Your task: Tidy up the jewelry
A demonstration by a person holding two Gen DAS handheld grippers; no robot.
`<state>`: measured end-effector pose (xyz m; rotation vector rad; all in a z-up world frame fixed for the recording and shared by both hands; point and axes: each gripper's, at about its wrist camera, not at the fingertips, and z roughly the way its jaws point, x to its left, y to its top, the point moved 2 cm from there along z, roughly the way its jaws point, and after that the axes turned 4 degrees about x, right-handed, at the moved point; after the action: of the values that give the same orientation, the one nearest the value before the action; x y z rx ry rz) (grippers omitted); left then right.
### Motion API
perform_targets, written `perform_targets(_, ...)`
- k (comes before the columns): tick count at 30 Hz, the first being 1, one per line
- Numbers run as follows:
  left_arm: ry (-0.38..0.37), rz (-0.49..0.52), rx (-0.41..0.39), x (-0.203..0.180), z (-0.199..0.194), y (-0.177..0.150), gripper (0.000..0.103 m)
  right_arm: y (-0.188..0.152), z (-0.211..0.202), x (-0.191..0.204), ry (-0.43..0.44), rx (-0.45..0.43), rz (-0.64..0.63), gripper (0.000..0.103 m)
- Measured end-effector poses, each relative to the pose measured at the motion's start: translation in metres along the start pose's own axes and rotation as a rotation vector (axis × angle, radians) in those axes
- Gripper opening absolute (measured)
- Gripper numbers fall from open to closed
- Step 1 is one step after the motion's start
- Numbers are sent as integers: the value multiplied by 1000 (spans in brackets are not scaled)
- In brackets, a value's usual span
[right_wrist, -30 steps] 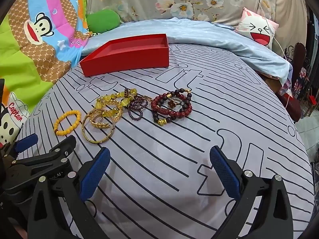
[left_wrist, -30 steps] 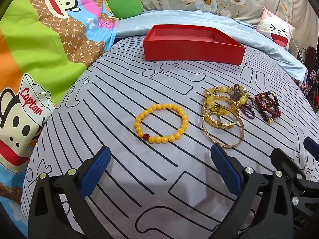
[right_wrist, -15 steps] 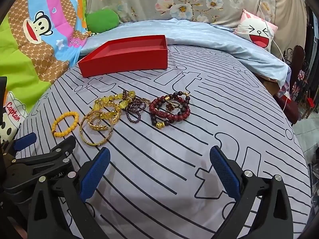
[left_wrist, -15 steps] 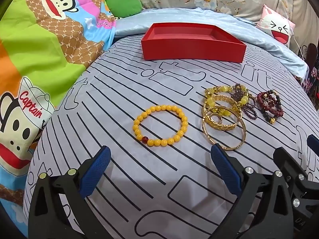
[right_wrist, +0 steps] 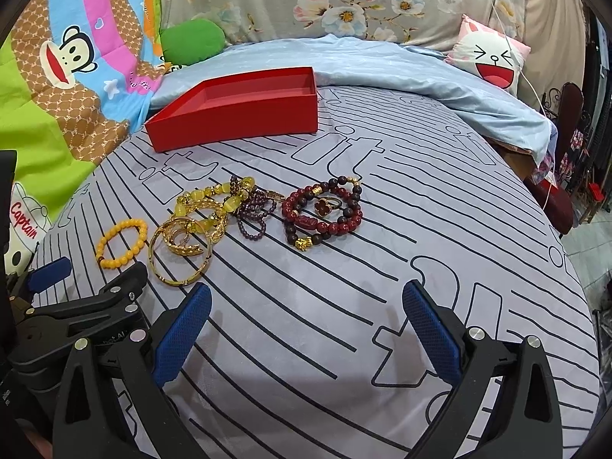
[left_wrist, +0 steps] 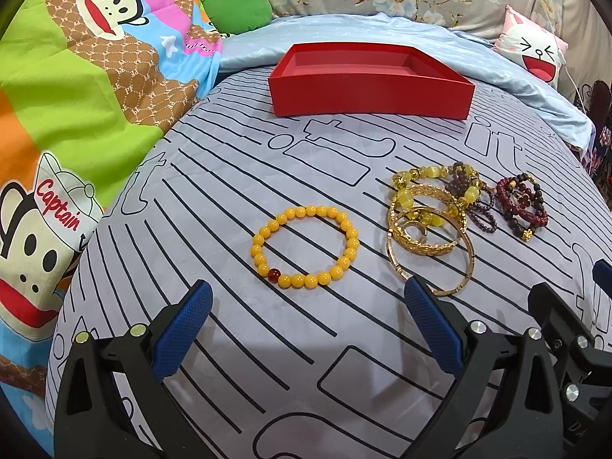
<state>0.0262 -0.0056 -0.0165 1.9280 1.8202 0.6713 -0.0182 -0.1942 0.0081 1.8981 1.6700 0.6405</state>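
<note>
— Where is the jewelry seen to lie?

— On a bed covered by a grey sheet printed with black lines (left_wrist: 237,176). A round bracelet of yellow beads with one dark red bead (left_wrist: 305,246) is laid flat by itself, just ahead of the left tongs (left_wrist: 306,329) and roughly centred between their blue pads. To its right, a heap of gold bangles and pale yellow bead strands (left_wrist: 428,218) is found, with a plain gold bangle (left_wrist: 468,264) at its near edge, close to the tip of the right-hand pad.

— And before the right tongs (right_wrist: 306,329)?

— A cluster of dark red and brown bead bracelets with a small gold charm (right_wrist: 323,214) is seen ahead of them, well apart from the pads, with a ring bearing a red clover (right_wrist: 329,206) lying inside it. A thin strand of purple beads (right_wrist: 254,210) is placed between this cluster and the gold heap.

— How are the tongs held?

— Both are spread wide, and nothing is held in either. Bare sheet is framed between the pads of the right tongs.

— Where is the container?

— An open, shallow red cardboard box (left_wrist: 369,93) is set at the far side of the sheet, beyond all the jewelry, and it is seen to be empty.
</note>
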Motion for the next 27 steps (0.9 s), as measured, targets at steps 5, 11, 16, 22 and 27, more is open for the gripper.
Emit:
perform_targets(5, 4, -2, -4, 1, 0, 0, 96, 0, -1, 1, -1, -7, -2, 97)
perform_targets(11, 7, -5, -4, 2, -1, -1, 96, 0, -1, 1, -1, -8, -1, 97)
perform_targets(16, 9, -5, -2, 2, -1, -1, 96, 0, -1, 2, -2, -8, -1, 96)
perform_targets(22, 9, -4, -3, 3, -1, -1, 96, 0, -2, 2, -2, -7, 1, 97)
perform_targets(27, 5, -5, 0, 3, -1, -1, 96, 0, -1, 2, -1, -4, 5, 97)
